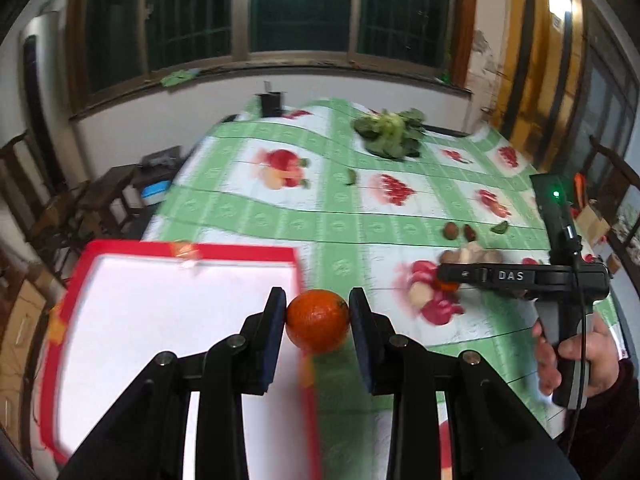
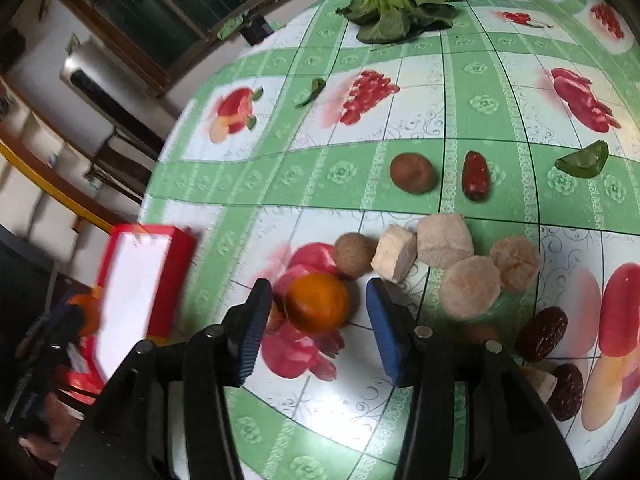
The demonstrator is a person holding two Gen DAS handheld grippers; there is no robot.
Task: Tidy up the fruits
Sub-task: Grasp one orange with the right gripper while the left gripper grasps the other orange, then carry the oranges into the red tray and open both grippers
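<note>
The left gripper is clamped on an orange, both pads pressed against its sides, and holds it in the air at the right edge of a red box with a white inside; that view is blurred around the box. The right gripper stands released: its blue pads are apart and a second orange lies on the tablecloth between them, clear of the right pad, while contact with the left pad cannot be told. In the left wrist view the right gripper reaches in from the right with a hand on its grip, its tip over that same fruit. Just beyond the second orange lie a small brown round fruit and four pale cut pieces, touching one another. Further back are a larger brown fruit, a red date and a green scrap, each apart. Two dark wrinkled dates lie at the right, near the pale pieces. A leafy green lies at the far end of the table. The box shows at the left of the right wrist view, well apart from the second orange.
</note>
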